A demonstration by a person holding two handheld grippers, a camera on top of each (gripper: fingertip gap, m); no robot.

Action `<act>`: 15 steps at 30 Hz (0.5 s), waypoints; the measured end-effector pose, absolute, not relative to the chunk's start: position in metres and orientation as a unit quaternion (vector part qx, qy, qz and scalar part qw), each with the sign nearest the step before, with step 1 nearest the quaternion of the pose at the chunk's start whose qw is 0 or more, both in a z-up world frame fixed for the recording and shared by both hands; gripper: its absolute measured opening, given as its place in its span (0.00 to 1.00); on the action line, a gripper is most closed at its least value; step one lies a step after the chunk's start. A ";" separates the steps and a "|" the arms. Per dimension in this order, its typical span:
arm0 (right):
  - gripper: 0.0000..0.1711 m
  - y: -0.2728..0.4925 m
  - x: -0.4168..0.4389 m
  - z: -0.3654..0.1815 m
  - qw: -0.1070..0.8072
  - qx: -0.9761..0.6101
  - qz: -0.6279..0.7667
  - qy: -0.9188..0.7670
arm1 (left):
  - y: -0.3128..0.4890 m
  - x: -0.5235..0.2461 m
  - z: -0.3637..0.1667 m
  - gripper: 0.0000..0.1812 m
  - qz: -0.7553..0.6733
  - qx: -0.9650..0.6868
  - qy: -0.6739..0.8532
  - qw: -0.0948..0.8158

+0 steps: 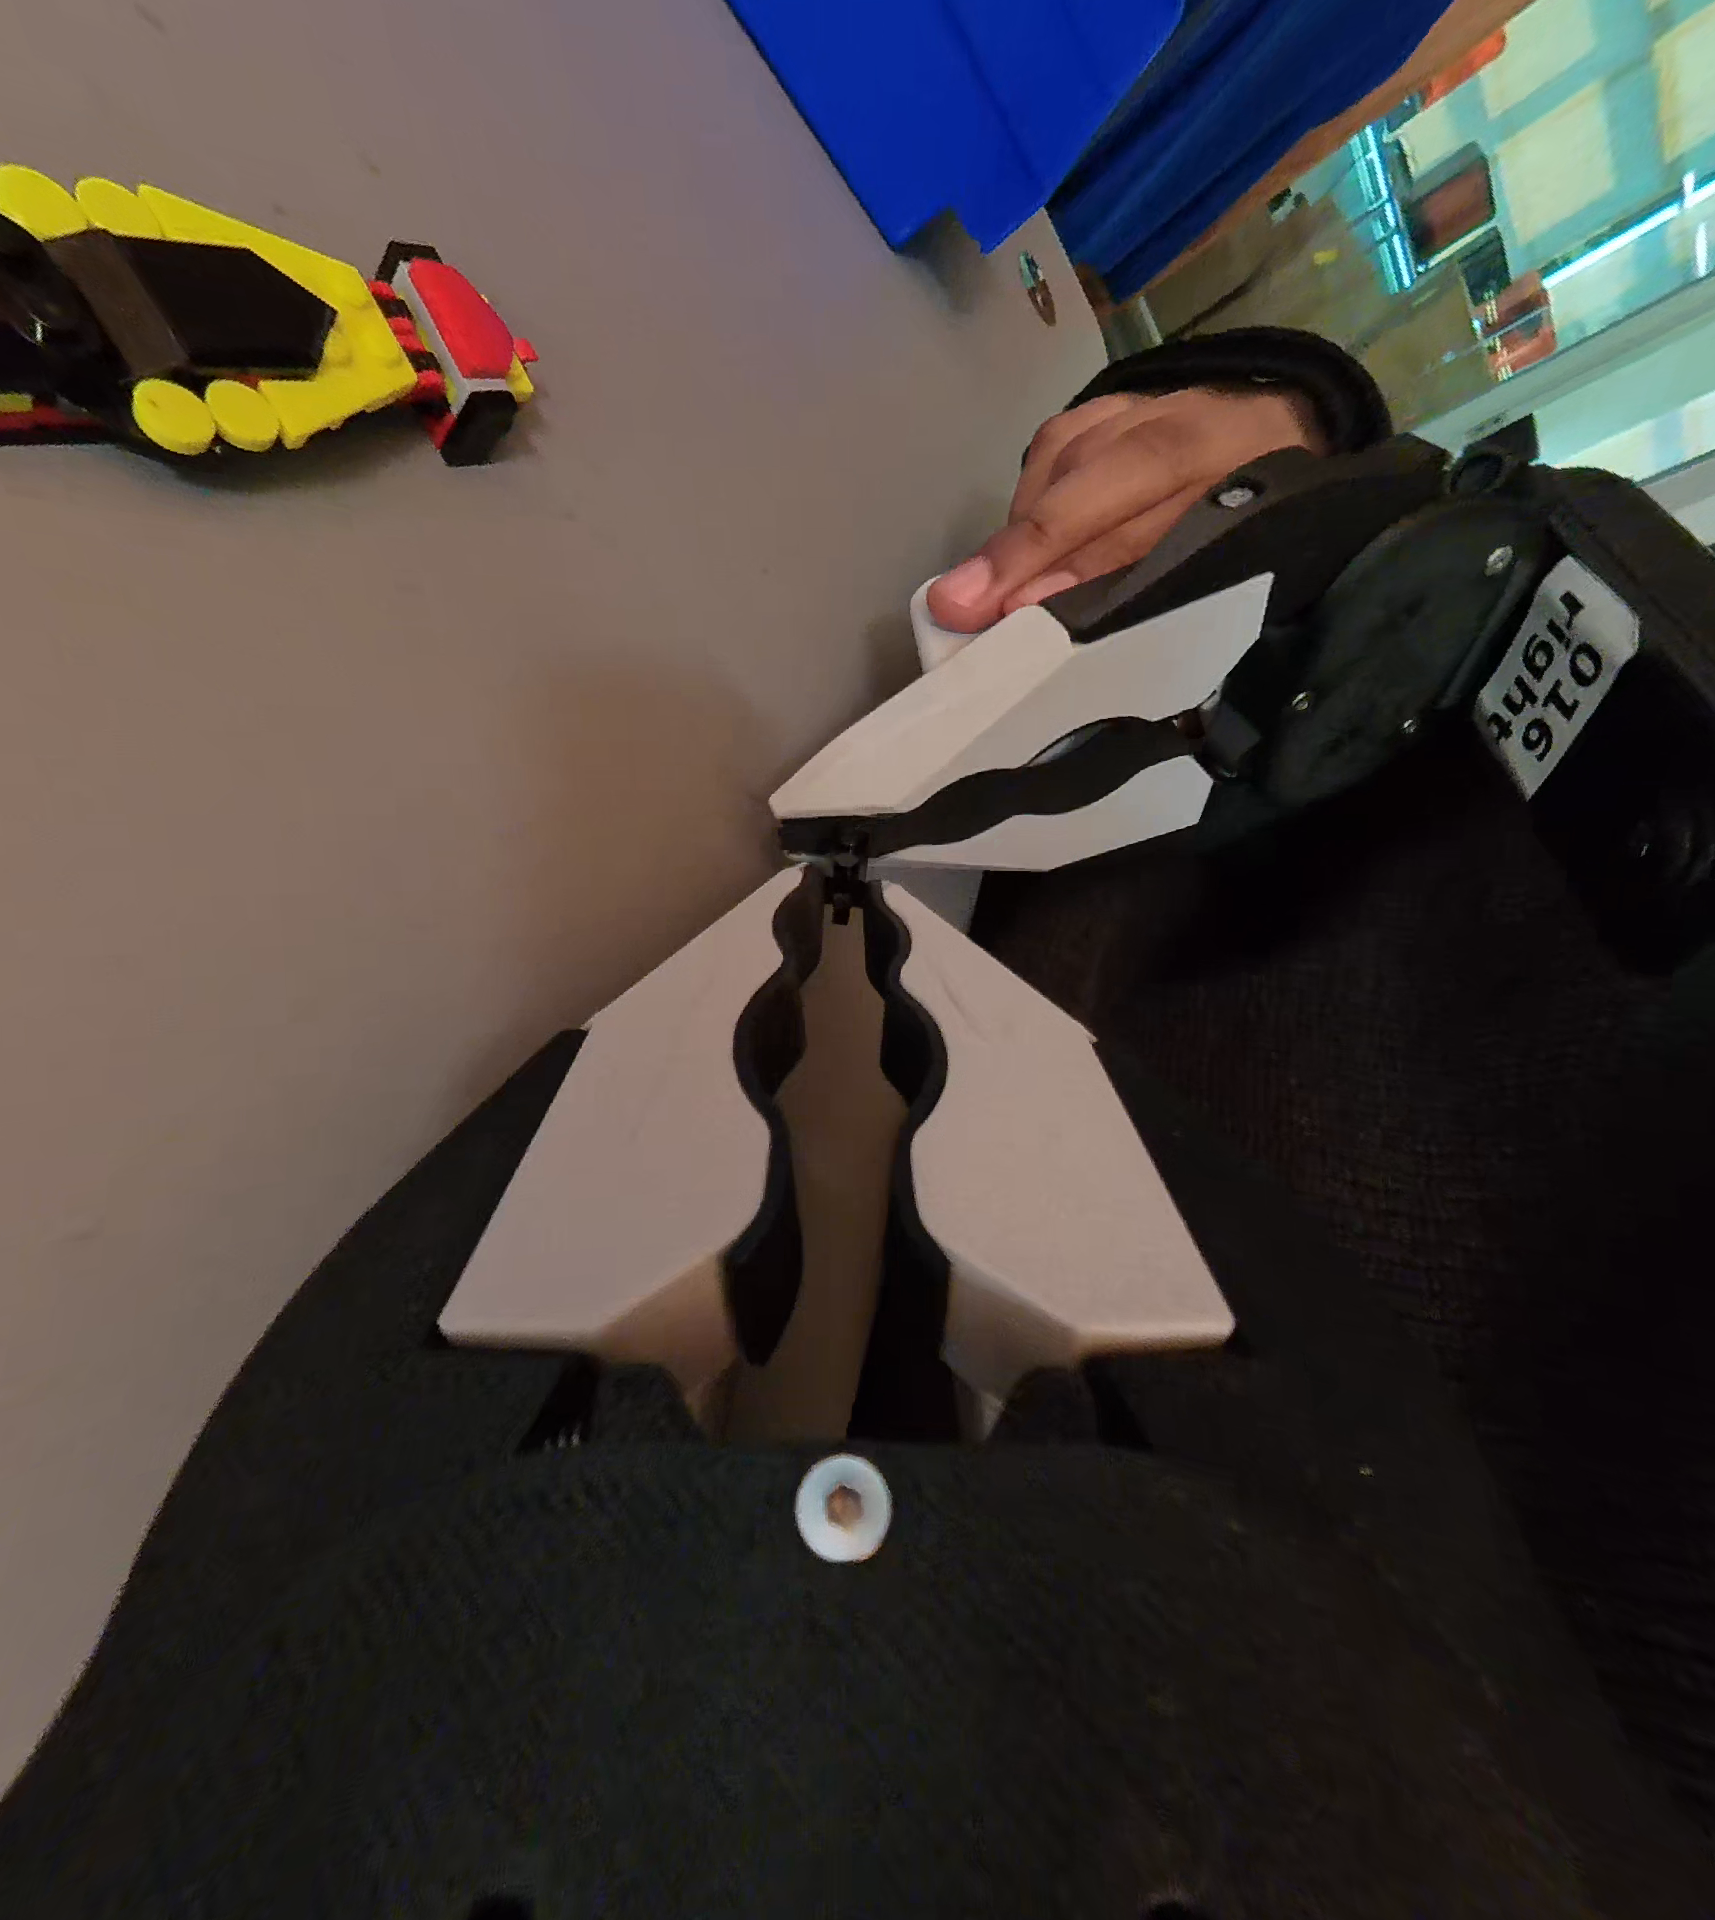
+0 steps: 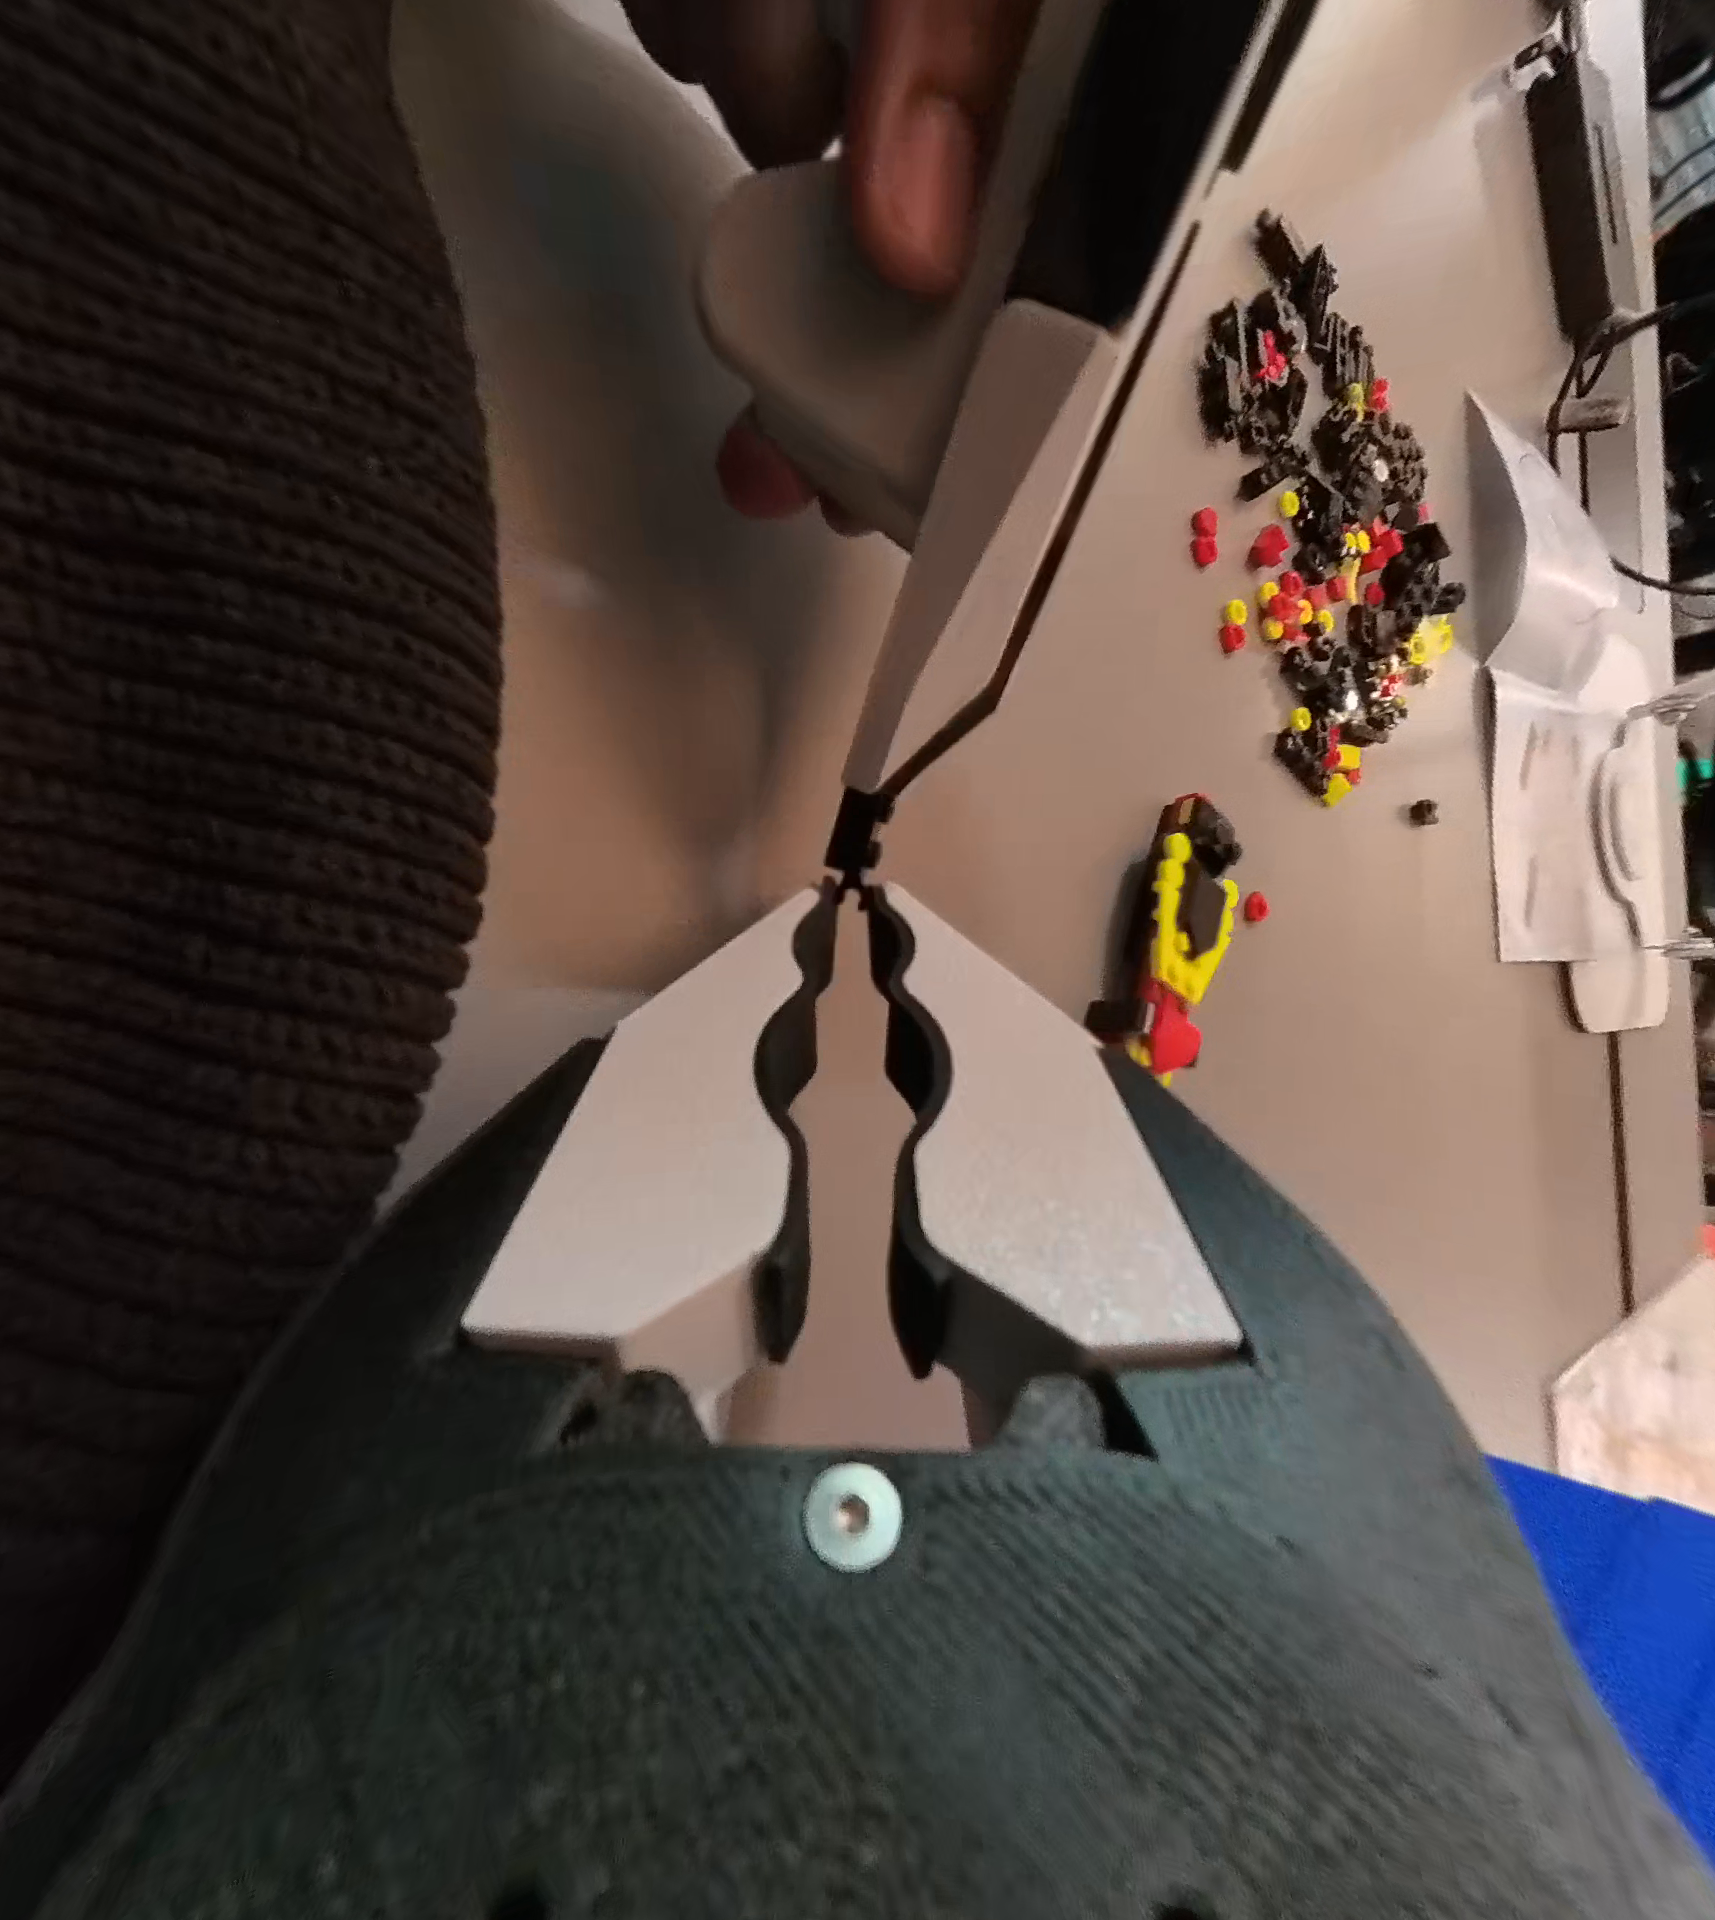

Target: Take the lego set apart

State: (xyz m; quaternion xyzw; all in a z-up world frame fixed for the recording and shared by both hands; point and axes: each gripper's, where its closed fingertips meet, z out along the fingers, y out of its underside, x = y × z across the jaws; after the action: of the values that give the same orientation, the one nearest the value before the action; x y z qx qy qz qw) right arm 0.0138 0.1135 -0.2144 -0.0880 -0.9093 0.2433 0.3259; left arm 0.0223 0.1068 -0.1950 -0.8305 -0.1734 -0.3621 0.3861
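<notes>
A small black lego piece (image 1: 840,891) is pinched between the tips of both grippers, held in the air above the grey bench (image 1: 313,831). The left gripper (image 1: 837,896) is clamped on one end of it, and the right gripper (image 2: 851,891) is clamped on the other, their tips meeting almost at a right angle. The rest of the lego set, a yellow, red and black car (image 1: 209,322), lies on the bench well apart from the grippers. Farther off, a pile of loose black, red and yellow bricks (image 2: 1341,540) is scattered beside white paper sheets (image 2: 1559,748). A blue bin (image 1: 946,104) sits at the bench edge.
</notes>
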 end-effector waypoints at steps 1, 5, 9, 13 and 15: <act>0.03 0.114 0.014 -0.213 0.323 -0.093 0.249 -0.908 | 0.107 0.022 -0.194 0.03 -0.365 -0.828 -0.176 0.388; 0.03 0.114 0.016 -0.215 0.316 -0.091 0.246 -0.912 | 0.107 0.024 -0.195 0.03 -0.364 -0.831 -0.171 0.384; 0.03 0.112 0.016 -0.216 0.314 -0.092 0.242 -0.913 | 0.107 0.024 -0.194 0.02 -0.368 -0.829 -0.171 0.386; 0.03 0.114 0.015 -0.215 0.310 -0.104 0.236 -0.915 | 0.109 0.023 -0.193 0.03 -0.362 -0.828 -0.171 0.393; 0.02 0.120 0.006 -0.205 0.327 -0.138 0.239 -0.904 | 0.114 0.012 -0.184 0.03 -0.349 -0.811 -0.193 0.428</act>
State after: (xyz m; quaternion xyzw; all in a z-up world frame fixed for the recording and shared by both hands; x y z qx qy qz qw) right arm 0.0056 0.1197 -0.2050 -0.1382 -0.9038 0.2393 0.3269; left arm 0.0115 0.1142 -0.1844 -0.8107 -0.1932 -0.3492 0.4284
